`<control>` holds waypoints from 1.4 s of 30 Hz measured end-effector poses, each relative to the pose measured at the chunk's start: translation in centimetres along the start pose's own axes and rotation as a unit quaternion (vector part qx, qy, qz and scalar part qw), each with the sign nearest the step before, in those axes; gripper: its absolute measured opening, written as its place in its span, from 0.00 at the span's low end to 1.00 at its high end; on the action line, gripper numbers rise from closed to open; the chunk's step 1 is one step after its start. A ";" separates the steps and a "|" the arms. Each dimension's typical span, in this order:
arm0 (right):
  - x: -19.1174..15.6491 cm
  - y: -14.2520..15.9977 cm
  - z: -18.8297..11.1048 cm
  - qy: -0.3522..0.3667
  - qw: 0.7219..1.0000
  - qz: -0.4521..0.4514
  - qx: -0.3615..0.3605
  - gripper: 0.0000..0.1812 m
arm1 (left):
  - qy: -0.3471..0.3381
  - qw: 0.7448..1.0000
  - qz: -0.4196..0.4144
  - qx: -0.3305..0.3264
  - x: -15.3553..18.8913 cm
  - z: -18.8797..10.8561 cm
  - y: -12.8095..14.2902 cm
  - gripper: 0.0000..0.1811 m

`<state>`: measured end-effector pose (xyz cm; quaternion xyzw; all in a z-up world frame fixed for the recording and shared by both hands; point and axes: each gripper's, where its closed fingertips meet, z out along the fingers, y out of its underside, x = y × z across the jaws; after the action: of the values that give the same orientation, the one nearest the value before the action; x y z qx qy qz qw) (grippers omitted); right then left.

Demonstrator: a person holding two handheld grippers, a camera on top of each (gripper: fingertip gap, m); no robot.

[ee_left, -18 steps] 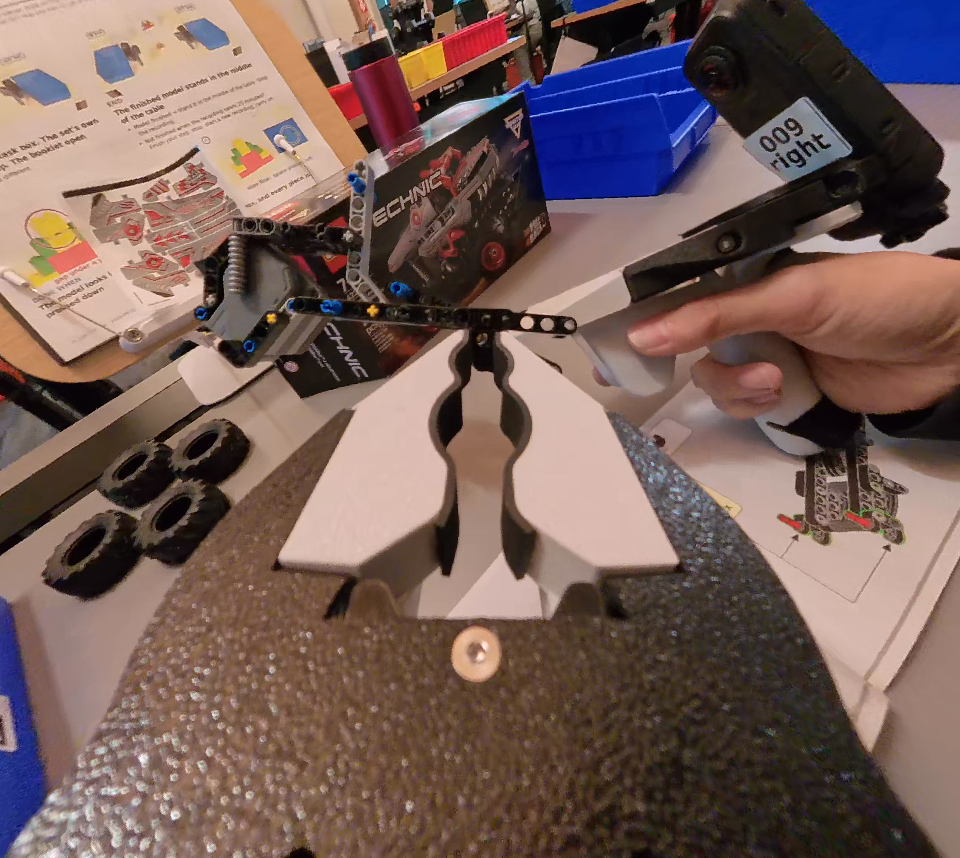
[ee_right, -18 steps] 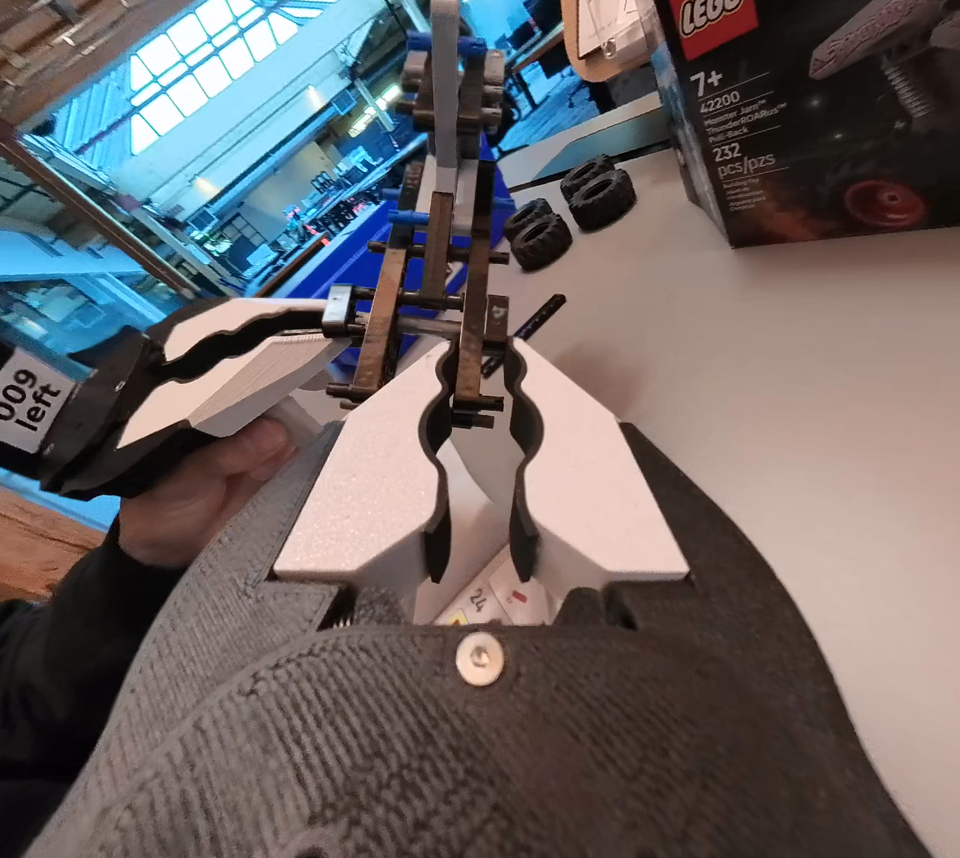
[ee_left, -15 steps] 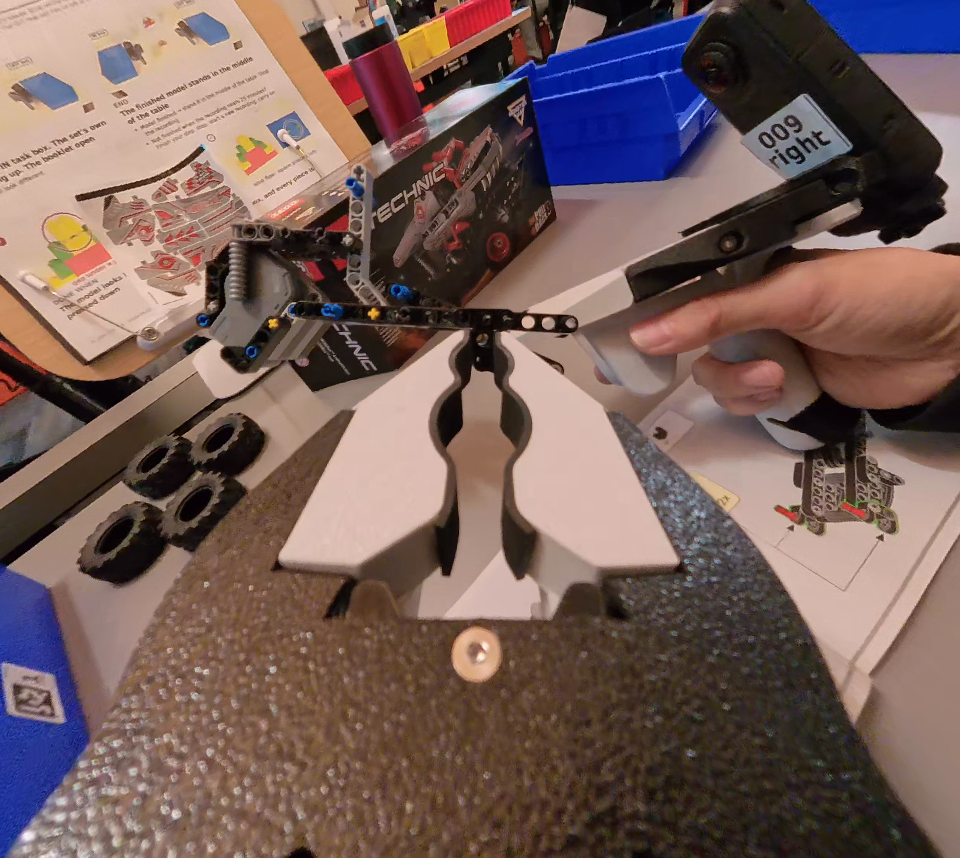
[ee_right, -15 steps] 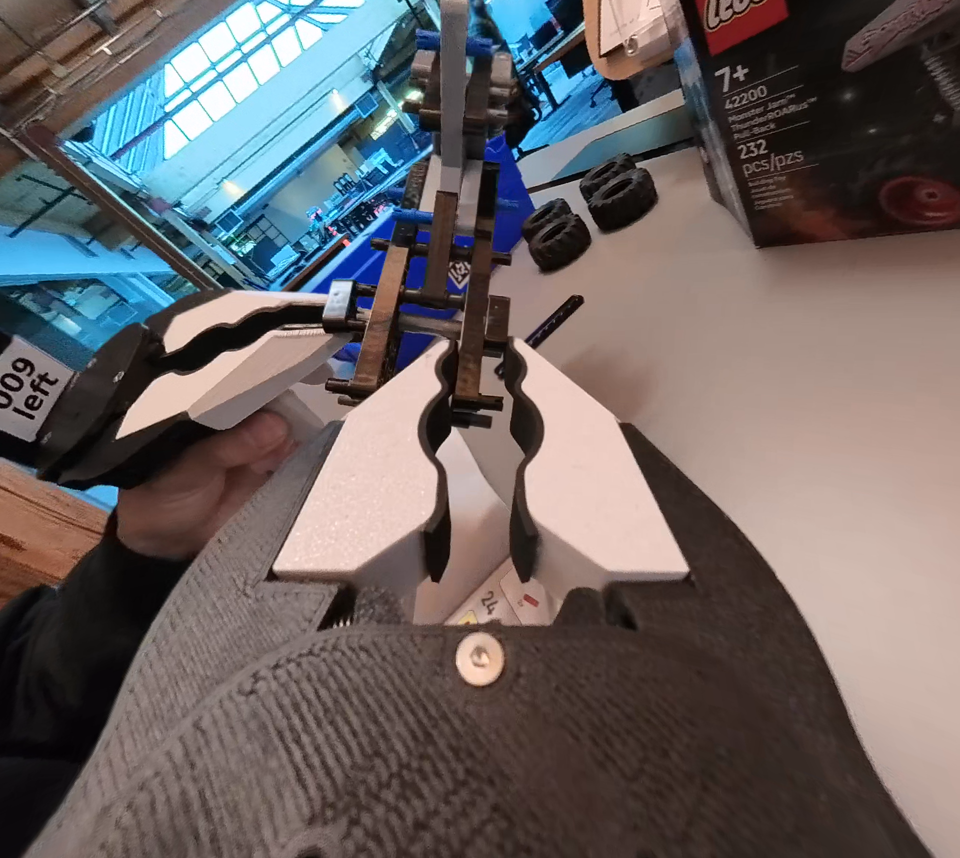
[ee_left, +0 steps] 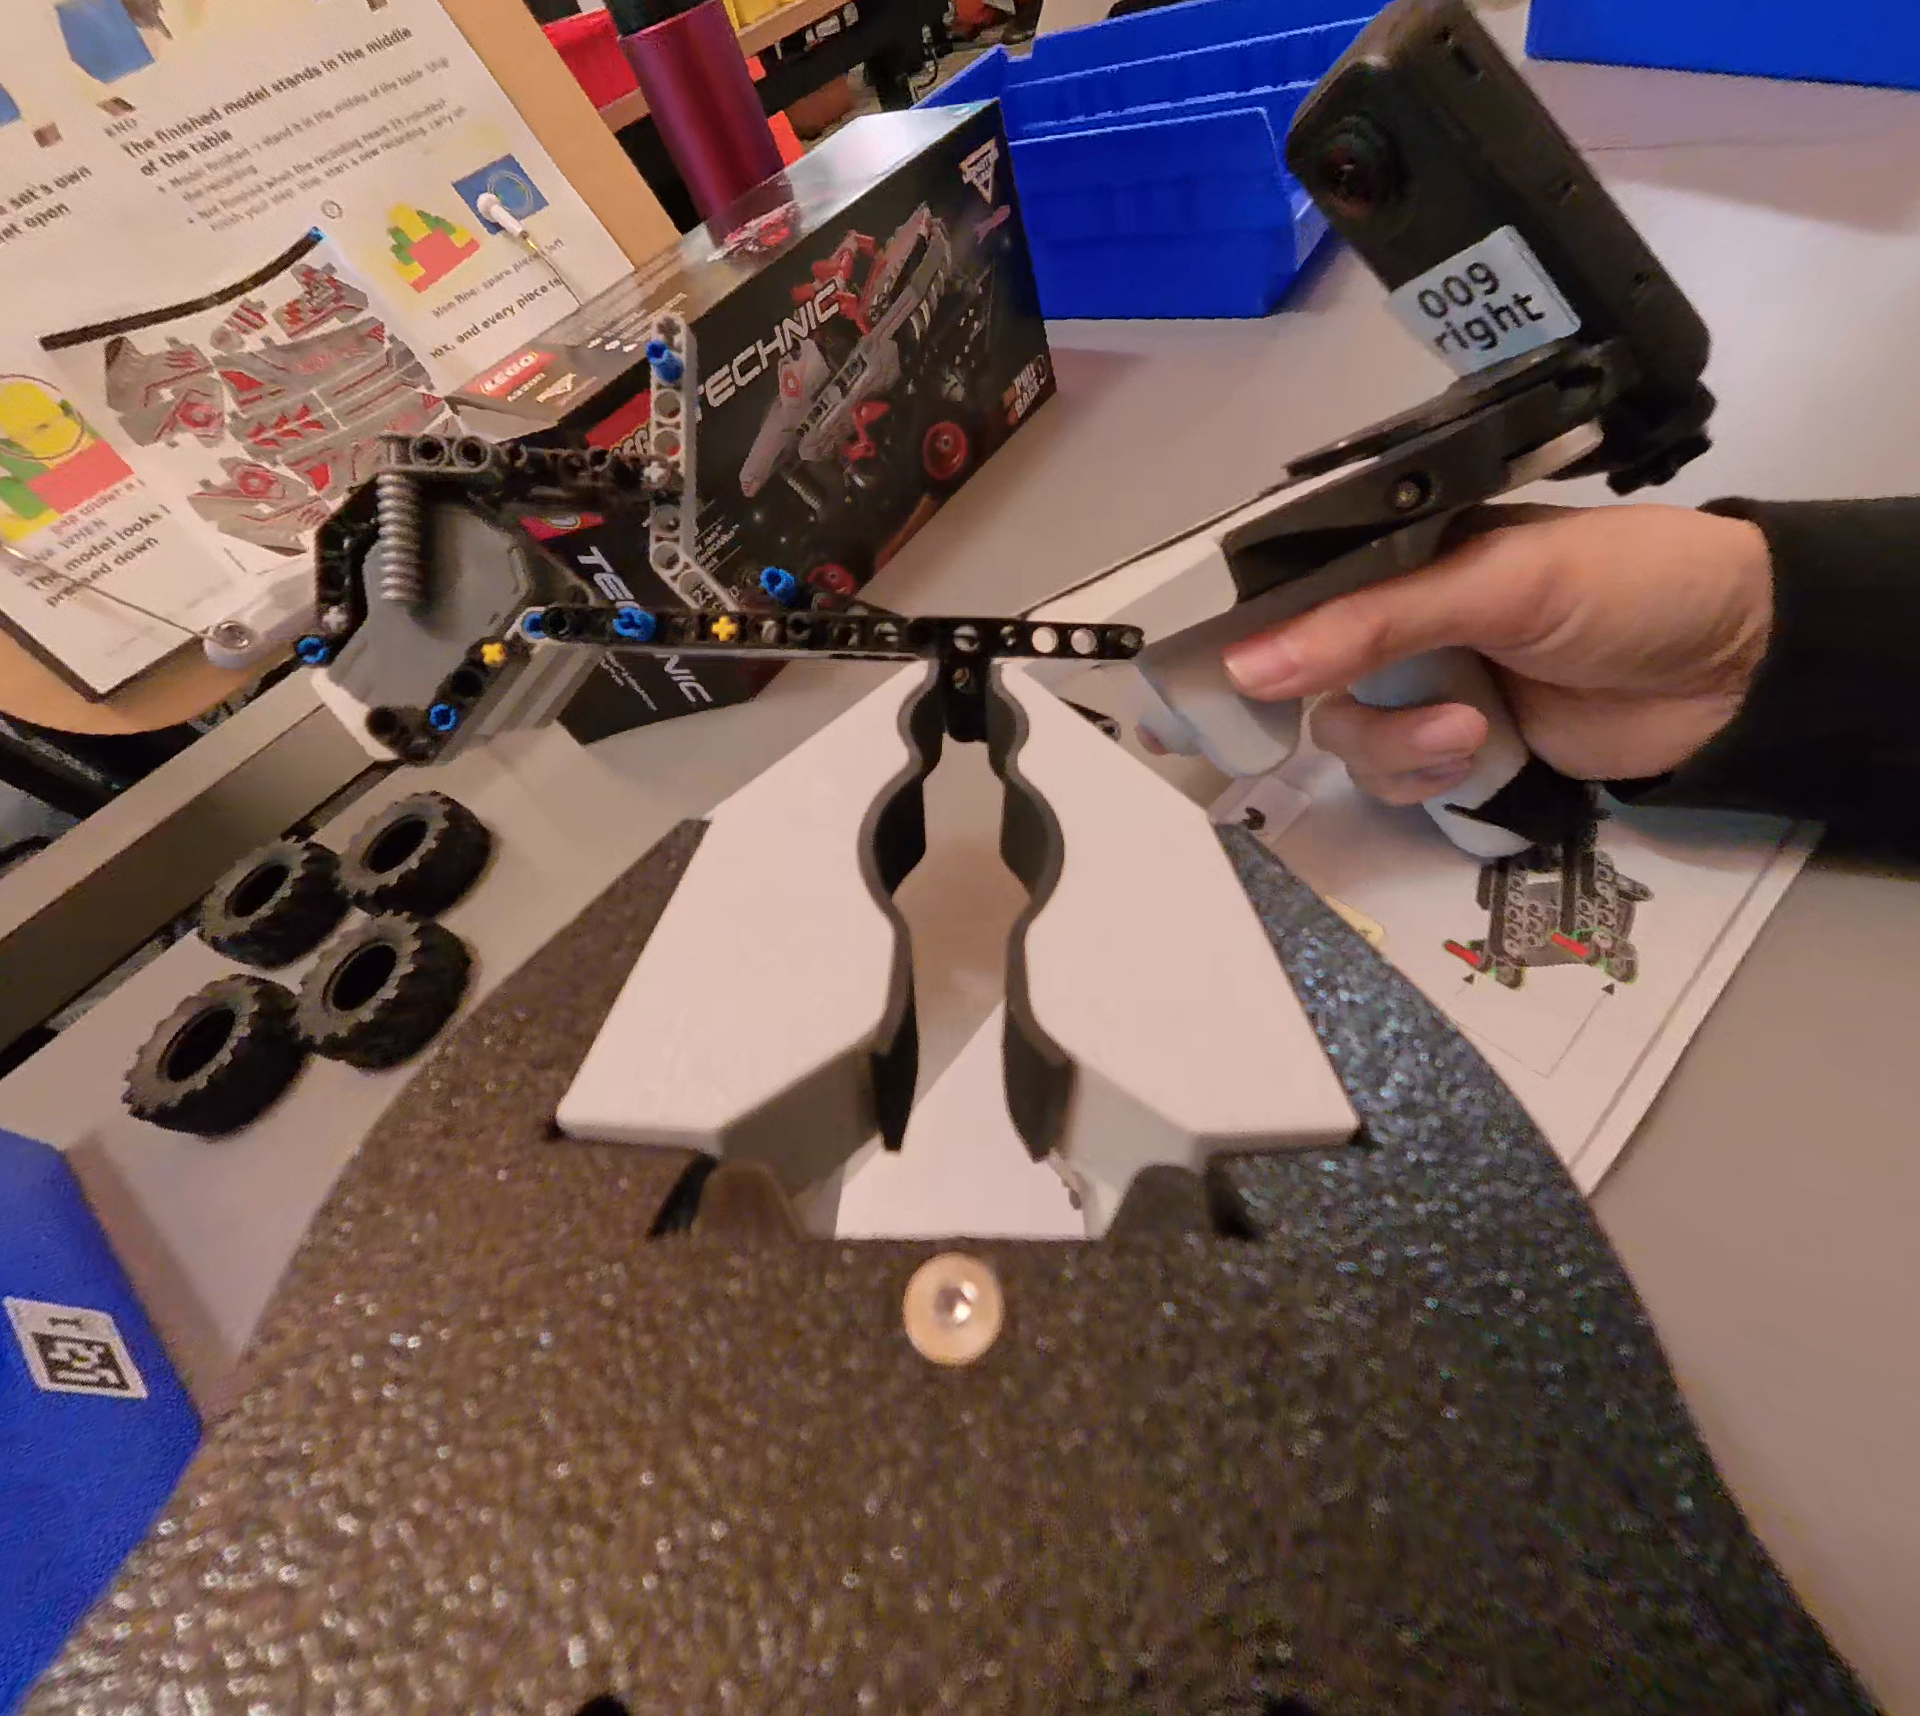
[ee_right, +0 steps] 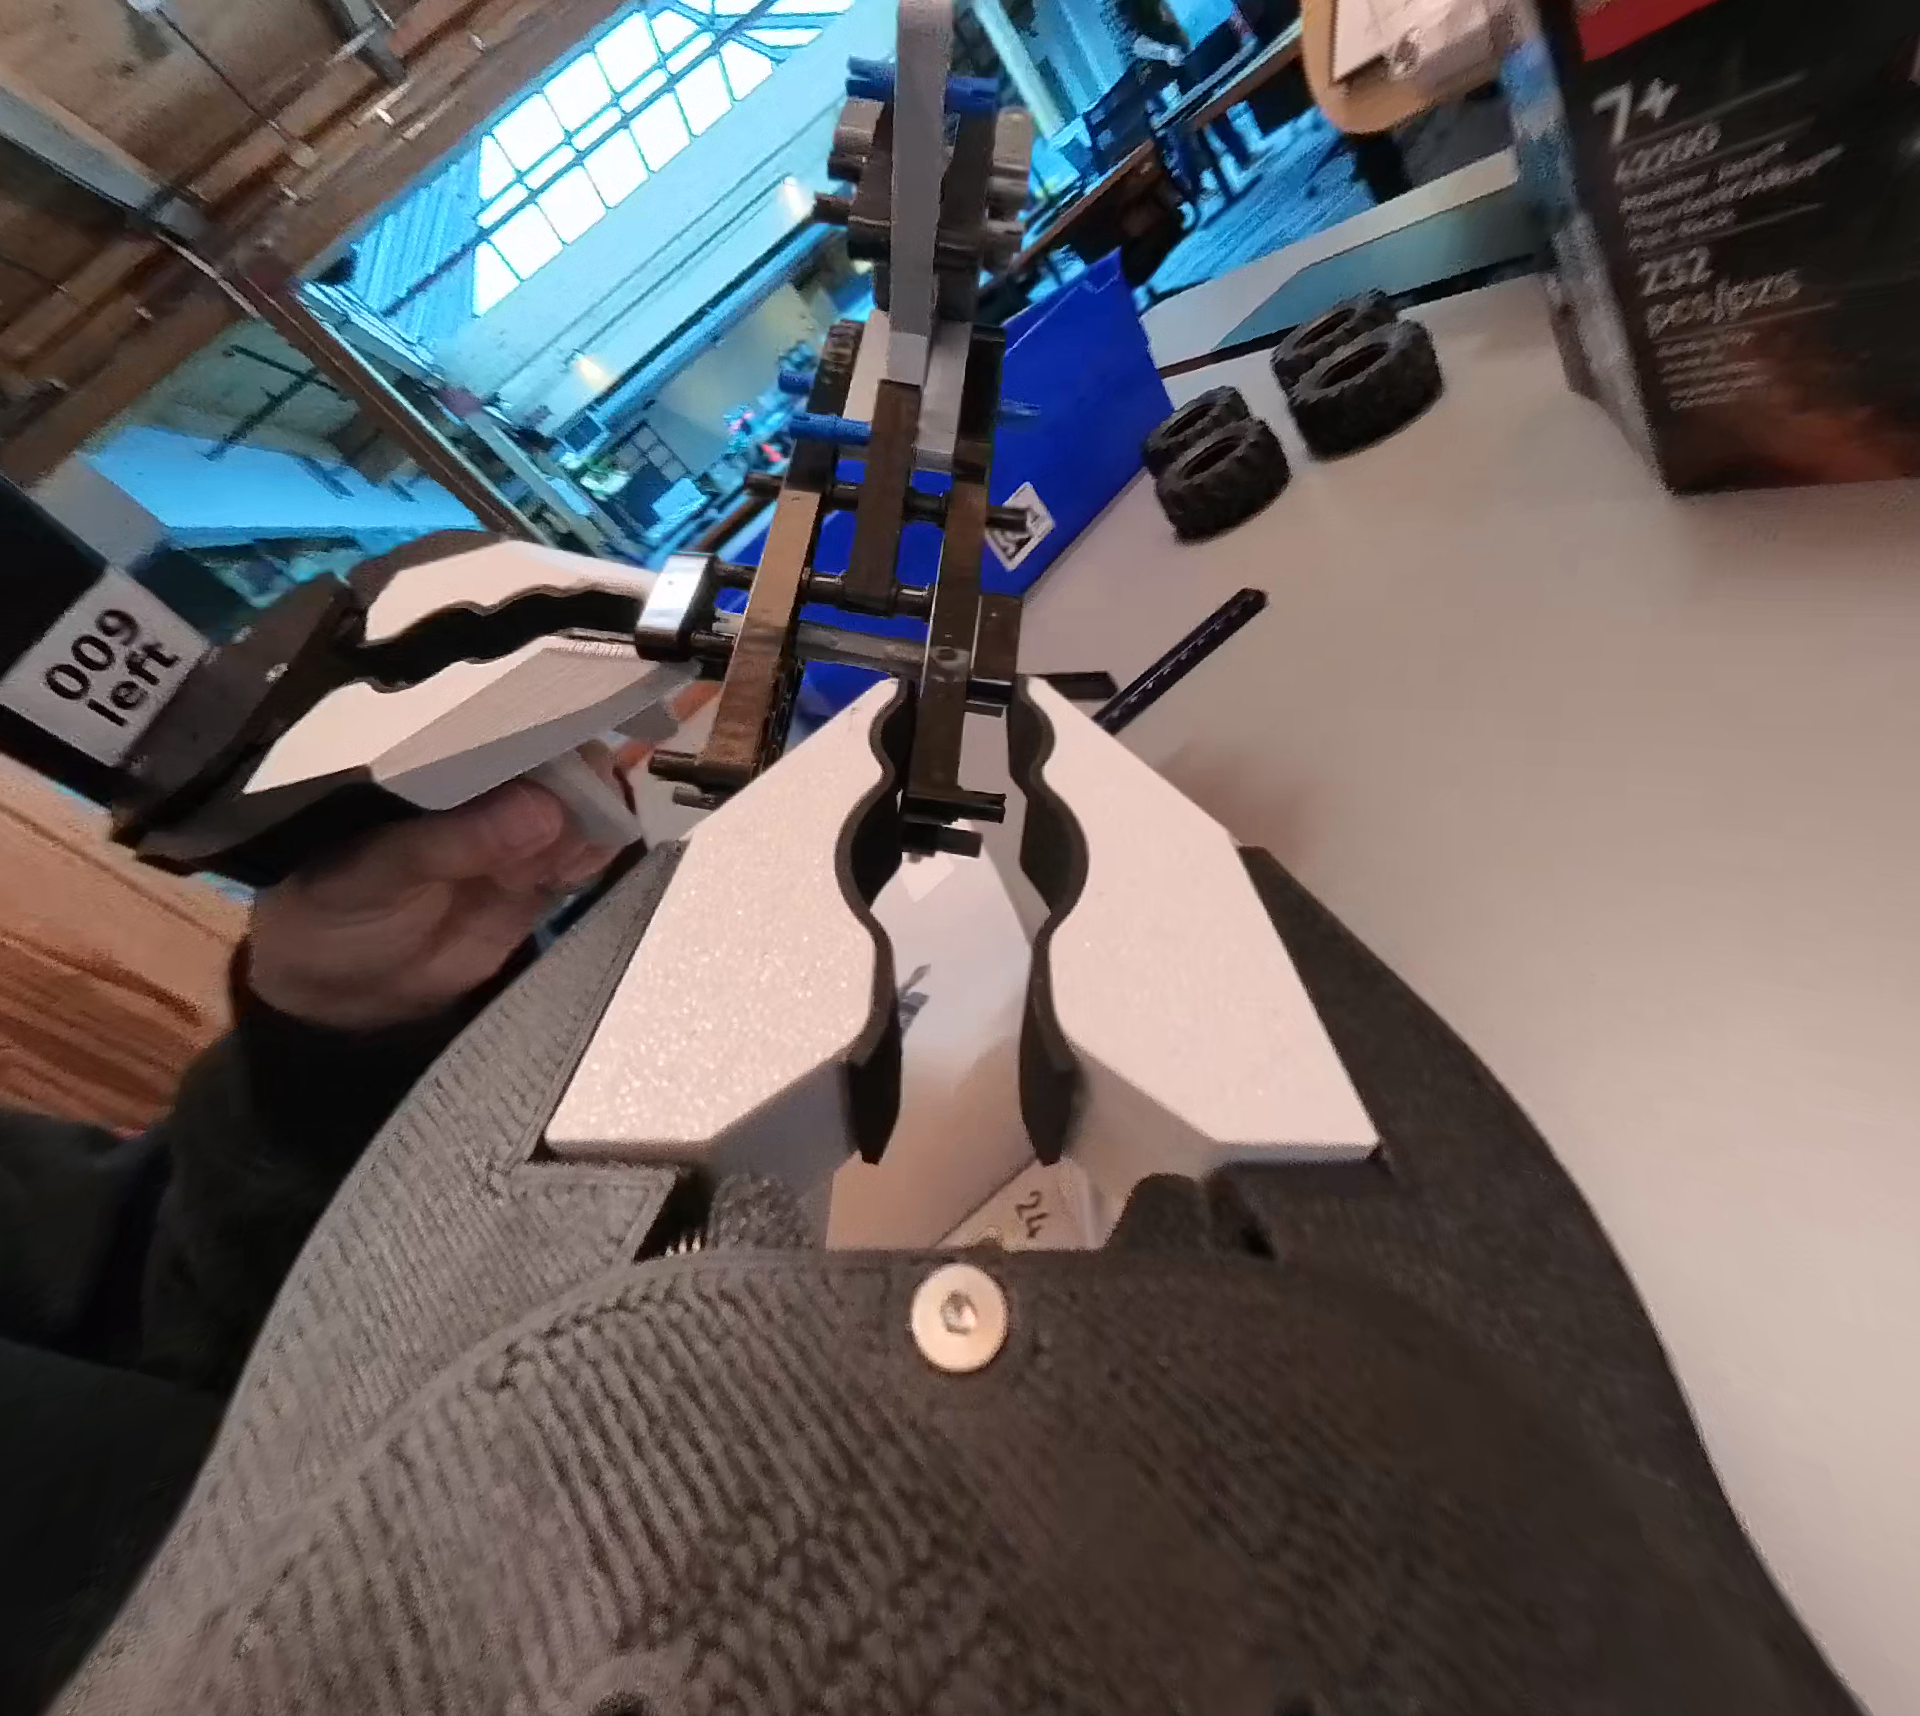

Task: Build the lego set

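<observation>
A half-built Lego chassis of black beams, a grey block, a spring and blue pins hangs in the air between both grippers. My left gripper is shut on a small black connector under the chassis's long black beam. My right gripper is shut on the end of that beam, and it shows in the left wrist view at the beam's right tip. The left gripper shows in the right wrist view, pinching the connector from the side. Several black tyres lie on the table.
The set's box stands behind the chassis, with a maroon tumbler and blue bins beyond. An instruction sheet lies under the right hand. A poster board leans at the left. A loose black beam lies on the table.
Both grippers keep their hold on the chassis. The held chassis and both grippers have shifted a little over the table; the box slides right in the right wrist view.
</observation>
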<state>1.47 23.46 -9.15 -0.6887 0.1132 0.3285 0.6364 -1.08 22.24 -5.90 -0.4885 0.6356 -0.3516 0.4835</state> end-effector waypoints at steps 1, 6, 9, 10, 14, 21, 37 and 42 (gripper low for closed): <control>0.1 -0.2 -0.1 0.011 1.000 -0.017 0.004 0.08 | 0.000 1.000 0.000 0.003 -0.1 0.0 0.0 0.03; 0.0 -1.5 -0.5 0.037 0.996 -0.065 0.039 0.08 | -0.015 0.998 0.045 0.047 -0.1 0.2 -0.7 0.03; 0.1 -2.1 -0.8 0.061 0.990 -0.115 0.045 0.08 | -0.011 0.995 0.078 0.057 -0.1 0.3 -0.6 0.03; 0.0 -2.2 -0.9 0.068 0.987 -0.138 0.044 0.08 | -0.002 0.995 0.083 0.060 0.0 0.2 -0.5 0.03; -0.3 -2.7 -1.0 0.096 0.974 -0.199 0.050 0.08 | 0.021 0.996 0.049 0.075 -0.2 0.1 -0.4 0.03; 0.2 -3.2 -1.4 0.165 0.946 -0.276 0.049 0.08 | -0.022 0.988 0.126 0.082 -0.5 0.8 0.5 0.03; -0.1 -4.2 -1.8 0.255 0.882 -0.393 0.055 0.08 | -0.023 0.987 0.080 0.140 -0.6 0.7 -0.1 0.03; -0.2 -3.6 -1.3 0.251 0.874 -0.415 0.038 0.07 | -0.016 0.989 0.077 0.121 -0.5 0.6 -0.1 0.02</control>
<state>3.76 22.76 -6.22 -0.7069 -0.0147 -0.1540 0.6902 -0.40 22.66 -5.84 -0.3812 0.6163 -0.3796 0.5751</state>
